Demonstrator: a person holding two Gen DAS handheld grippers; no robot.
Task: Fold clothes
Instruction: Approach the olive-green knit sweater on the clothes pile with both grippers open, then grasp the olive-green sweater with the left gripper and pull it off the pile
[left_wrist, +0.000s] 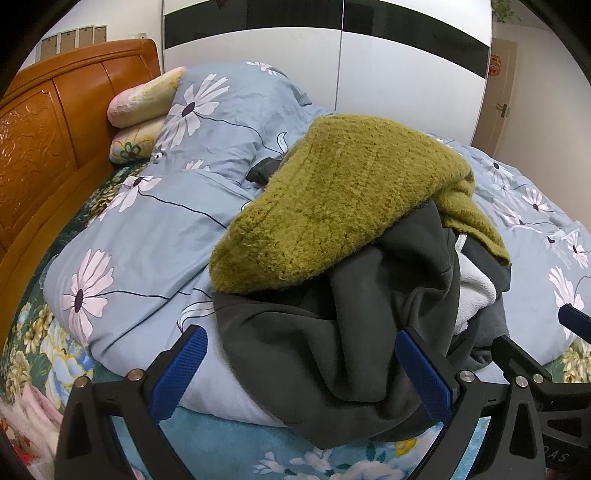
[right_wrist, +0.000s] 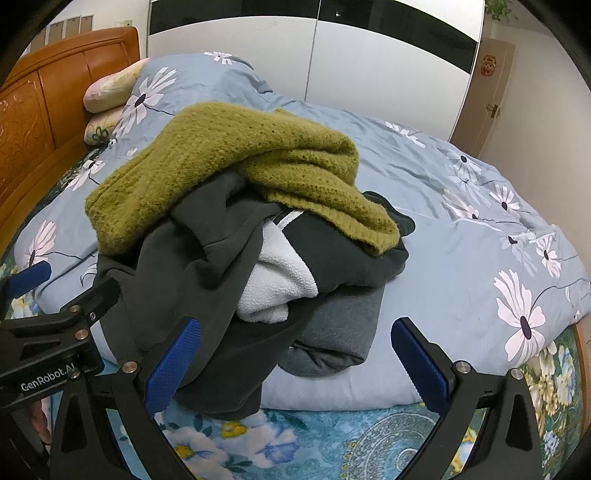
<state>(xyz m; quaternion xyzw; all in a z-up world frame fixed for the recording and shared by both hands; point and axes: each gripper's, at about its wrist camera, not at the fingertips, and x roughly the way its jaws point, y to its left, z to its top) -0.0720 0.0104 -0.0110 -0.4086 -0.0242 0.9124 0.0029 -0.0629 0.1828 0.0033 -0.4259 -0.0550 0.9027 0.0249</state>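
Sprawling over smooth dark fleece (left_wrist: 332, 332), nubbly olive knit (left_wrist: 343, 199) (both grippers (left_wrist: 301, 373) (right_wrist: 295, 365) gape, empty).

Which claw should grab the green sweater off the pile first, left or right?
Left, probably. The green sweater lies straight ahead of the open left claw, its hem facing it. The right claw, also open, faces the white fleece and grey garments beneath the sweater.

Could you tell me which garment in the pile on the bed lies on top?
The olive-green knitted sweater: it is draped over the dark grey garment; the other clothes lie beneath it.
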